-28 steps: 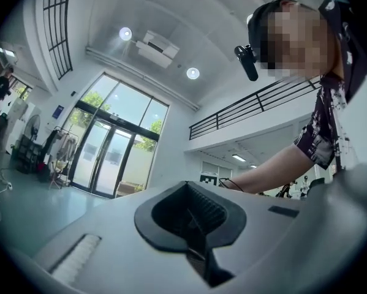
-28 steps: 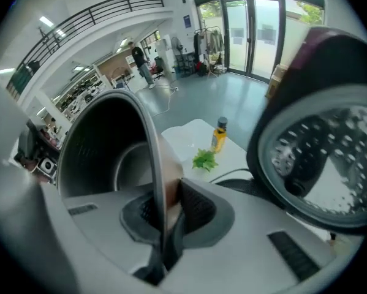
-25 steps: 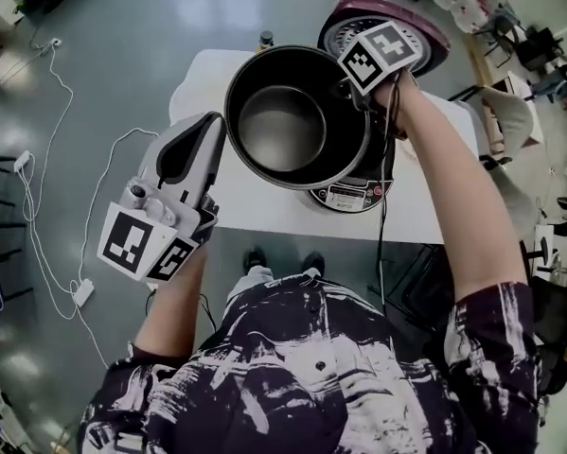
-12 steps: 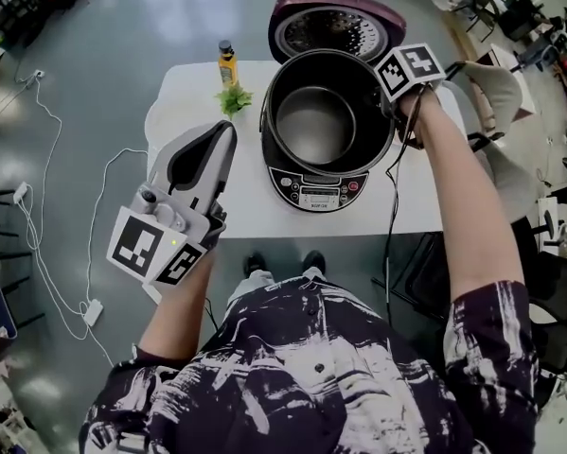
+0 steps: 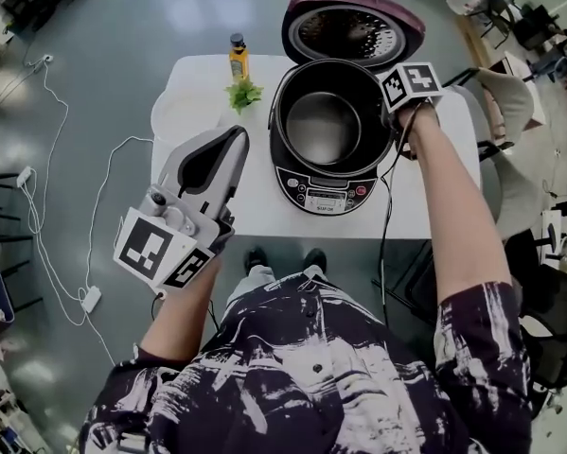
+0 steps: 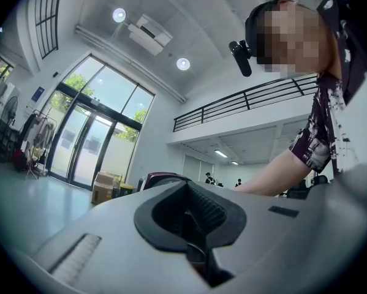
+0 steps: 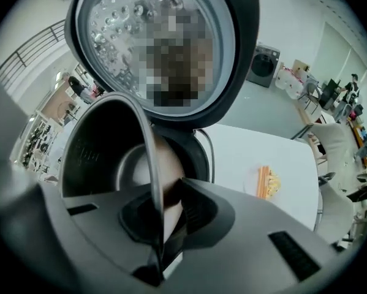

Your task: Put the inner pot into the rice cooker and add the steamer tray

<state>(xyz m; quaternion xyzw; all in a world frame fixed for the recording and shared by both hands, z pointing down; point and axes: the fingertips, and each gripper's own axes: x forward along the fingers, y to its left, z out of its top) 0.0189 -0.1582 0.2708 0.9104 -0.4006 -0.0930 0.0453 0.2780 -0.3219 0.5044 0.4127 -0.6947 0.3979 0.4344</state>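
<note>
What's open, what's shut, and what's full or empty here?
rice cooker: lid open, tipped back.
inner pot: empty, in the rice cooker's mouth.
right gripper: shut on the inner pot's rim.
left gripper: shut, holding nothing.
bottle: upright, cap on.

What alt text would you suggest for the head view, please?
The right gripper holds the pot by its rim at the mouth of the open cooker on a white table. The left gripper hovers empty, bottle and plant beyond it.
</note>
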